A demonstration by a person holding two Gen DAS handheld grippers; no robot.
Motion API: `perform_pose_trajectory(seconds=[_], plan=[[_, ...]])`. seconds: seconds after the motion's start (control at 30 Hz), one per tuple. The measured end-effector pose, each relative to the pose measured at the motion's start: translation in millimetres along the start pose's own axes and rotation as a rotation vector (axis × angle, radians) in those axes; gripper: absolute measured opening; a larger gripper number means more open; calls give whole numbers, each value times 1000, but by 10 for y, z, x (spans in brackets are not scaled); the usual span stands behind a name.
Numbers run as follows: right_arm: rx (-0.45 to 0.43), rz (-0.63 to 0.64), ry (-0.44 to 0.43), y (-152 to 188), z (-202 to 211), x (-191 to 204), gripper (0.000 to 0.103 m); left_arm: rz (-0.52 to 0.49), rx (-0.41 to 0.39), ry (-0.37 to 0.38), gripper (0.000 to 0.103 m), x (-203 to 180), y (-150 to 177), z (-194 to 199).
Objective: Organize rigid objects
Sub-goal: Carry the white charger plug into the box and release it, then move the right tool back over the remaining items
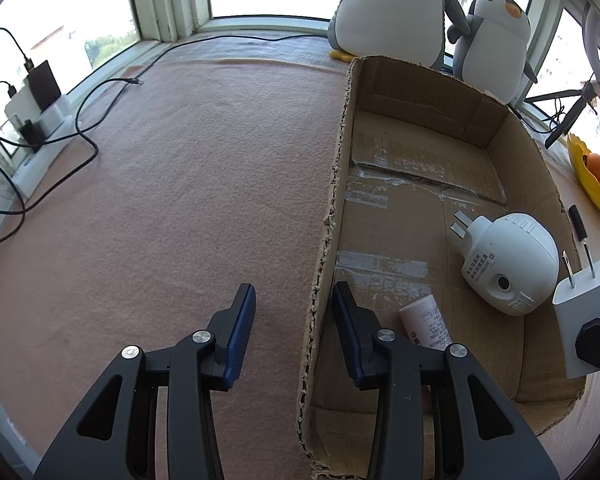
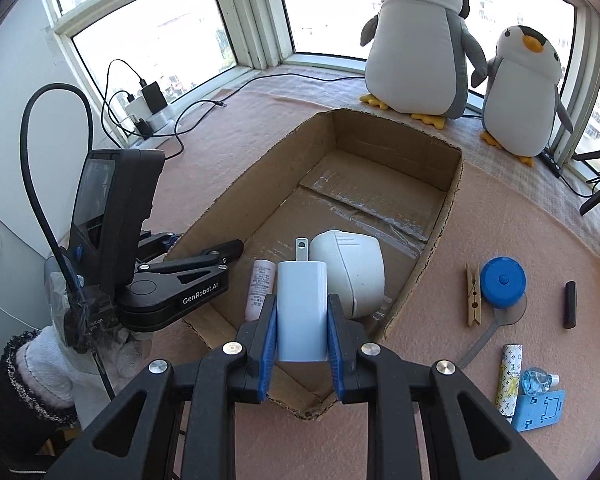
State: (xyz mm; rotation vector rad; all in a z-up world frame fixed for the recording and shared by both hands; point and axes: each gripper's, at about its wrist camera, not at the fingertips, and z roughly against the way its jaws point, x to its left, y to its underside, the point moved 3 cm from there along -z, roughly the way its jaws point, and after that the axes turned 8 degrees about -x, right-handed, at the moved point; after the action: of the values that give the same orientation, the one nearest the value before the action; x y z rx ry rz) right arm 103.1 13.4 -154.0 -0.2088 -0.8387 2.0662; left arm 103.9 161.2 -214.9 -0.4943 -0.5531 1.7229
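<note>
On the pink mat, the right hand-held gripper (image 2: 302,320) clamps a white charger (image 2: 301,308) over the cardboard box (image 2: 432,256); the left hand-held gripper (image 1: 294,312) gapes, straddling its wall.

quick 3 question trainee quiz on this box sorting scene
1. True or false: the right gripper is shut on the white two-prong charger block.
2. Which lies inside the brown cardboard box? A) wooden clothespin B) round white plug-in device C) blue round cap
3. What state are the left gripper fingers in?

Key: 1 true; 2 B; 3 open, straddling the box's wall, holding nothing.
</note>
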Motion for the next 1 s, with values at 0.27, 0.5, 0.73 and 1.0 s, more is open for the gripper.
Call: perform_pose_trajectory(seconds=[0.27,0.5,0.73,1.0], plan=[[23,11,0,35,-118,43,20,1,0,0,38,-2,1,2],[34,27,1,40,-150,75,20,0,0,1,38,4,2,1],[27,37,8,34,-127,77,34,1,0,1,38,-4,1,7],[19,22,5,22,-87,65,35,1,-1,2,38,-8,3,10]])
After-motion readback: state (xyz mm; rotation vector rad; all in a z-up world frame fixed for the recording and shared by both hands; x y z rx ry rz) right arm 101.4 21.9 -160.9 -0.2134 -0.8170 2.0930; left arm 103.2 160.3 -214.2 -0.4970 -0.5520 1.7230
